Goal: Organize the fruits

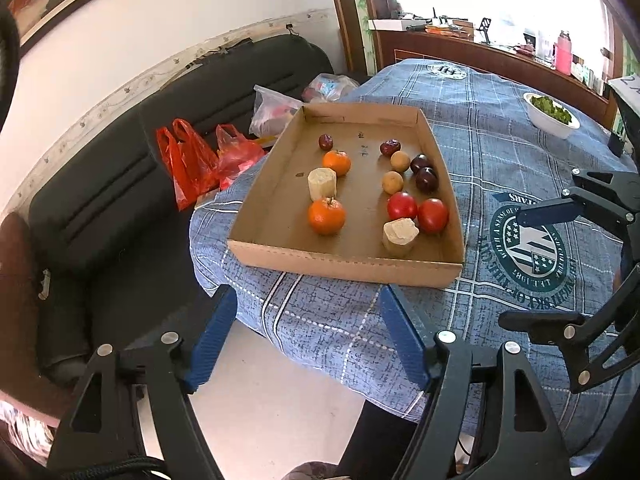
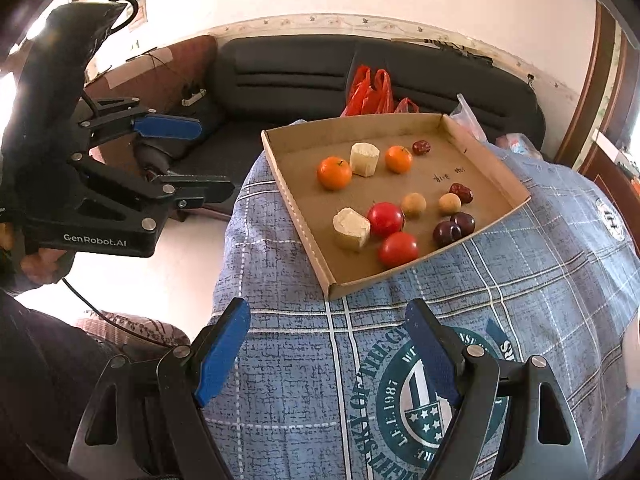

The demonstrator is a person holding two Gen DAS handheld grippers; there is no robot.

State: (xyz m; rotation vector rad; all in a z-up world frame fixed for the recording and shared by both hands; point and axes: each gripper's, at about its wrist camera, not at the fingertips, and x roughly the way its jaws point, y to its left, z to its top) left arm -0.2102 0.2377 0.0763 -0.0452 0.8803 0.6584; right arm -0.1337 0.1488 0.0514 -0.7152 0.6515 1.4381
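Left wrist view: left gripper (image 1: 308, 336) spread wide and empty, short of the cardboard tray (image 1: 344, 266) holding the fruits. Right wrist view: right gripper (image 2: 332, 354) likewise agape; tomatoes (image 2: 385, 219) look soft and slippery, so pinch gently across the middle.

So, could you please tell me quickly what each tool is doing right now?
Left tool: open, holding nothing.
Right tool: open, holding nothing.
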